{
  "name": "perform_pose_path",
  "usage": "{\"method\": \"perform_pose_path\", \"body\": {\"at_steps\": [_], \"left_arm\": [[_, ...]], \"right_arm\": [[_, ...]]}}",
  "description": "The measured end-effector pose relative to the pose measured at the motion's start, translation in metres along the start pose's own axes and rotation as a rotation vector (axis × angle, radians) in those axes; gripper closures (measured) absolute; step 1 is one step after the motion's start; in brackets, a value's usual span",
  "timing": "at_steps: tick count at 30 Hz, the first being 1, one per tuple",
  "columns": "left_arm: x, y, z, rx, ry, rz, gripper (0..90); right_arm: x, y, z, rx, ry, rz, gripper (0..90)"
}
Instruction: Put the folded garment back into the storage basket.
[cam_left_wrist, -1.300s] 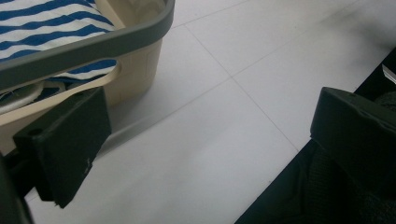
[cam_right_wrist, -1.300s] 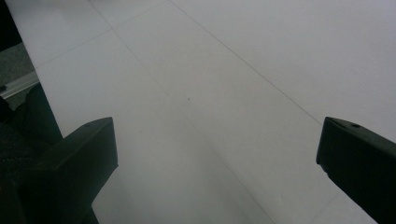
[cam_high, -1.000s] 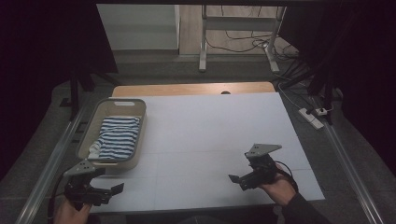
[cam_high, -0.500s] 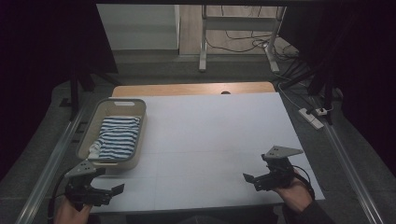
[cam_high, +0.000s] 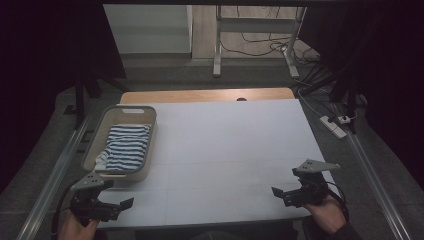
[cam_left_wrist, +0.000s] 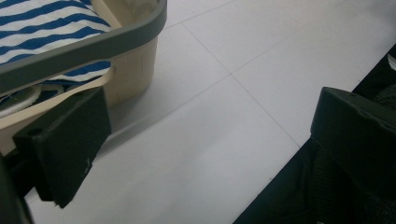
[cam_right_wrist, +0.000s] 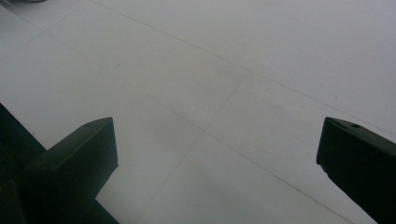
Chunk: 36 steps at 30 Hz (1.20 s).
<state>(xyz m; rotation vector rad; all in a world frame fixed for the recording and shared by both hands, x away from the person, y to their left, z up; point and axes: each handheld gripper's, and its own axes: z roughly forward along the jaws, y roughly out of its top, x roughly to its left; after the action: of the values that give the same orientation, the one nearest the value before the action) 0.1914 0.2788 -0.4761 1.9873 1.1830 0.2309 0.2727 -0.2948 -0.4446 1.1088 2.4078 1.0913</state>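
dim room, white desk (cam_high: 225, 150) sitting over a wooden top, cables and a power strip (cam_high: 334, 126) lying on the floor behind and to the right. beige basket (cam_high: 102, 131) with a grey rim sitting on the desk's left side, blue-and-white striped cloth (cam_high: 125, 147) lying folded inside it. left claw (cam_high: 116, 206) hanging at the near left corner of the desk, just in front of the basket's near end, jaws spread wide and gripping nothing. in the left gripper view the basket rim (cam_left_wrist: 84, 44) is running just above the left-hand jaw, striped cloth (cam_left_wrist: 42, 28) showing over it; can't tell if the jaw is touching the basket wall. right claw (cam_high: 285, 194) sitting near the desk's near right corner, well apart from the basket, jaws also wide open and empty. right gripper view is looking down at bare white desk (cam_right_wrist: 210, 93) between the two jaws. each claw is being held in a hand at the bottom edge of the high view.
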Motion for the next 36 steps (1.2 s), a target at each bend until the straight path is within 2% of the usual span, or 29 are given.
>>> {"method": "perform_pose_path", "body": {"at_steps": [14,19,31,36], "left_arm": [[0.001,0.0,0.0,-0.004,0.0,-0.01,0.0],[0.001,0.0,-0.001,-0.004,0.003,-0.012,0.0],[0.002,-0.001,-0.001,-0.004,0.01,-0.021,0.0],[0.002,-0.001,-0.001,-0.002,0.009,-0.025,0.0]], "right_arm": [[-0.01,-0.015,-0.021,-0.019,-0.037,0.055,0.0],[-0.012,-0.018,-0.026,-0.02,-0.044,0.06,0.0],[-0.008,-0.024,-0.032,0.028,-0.068,0.056,0.0],[-0.008,-0.025,-0.032,0.049,-0.063,0.057,0.0]]}}
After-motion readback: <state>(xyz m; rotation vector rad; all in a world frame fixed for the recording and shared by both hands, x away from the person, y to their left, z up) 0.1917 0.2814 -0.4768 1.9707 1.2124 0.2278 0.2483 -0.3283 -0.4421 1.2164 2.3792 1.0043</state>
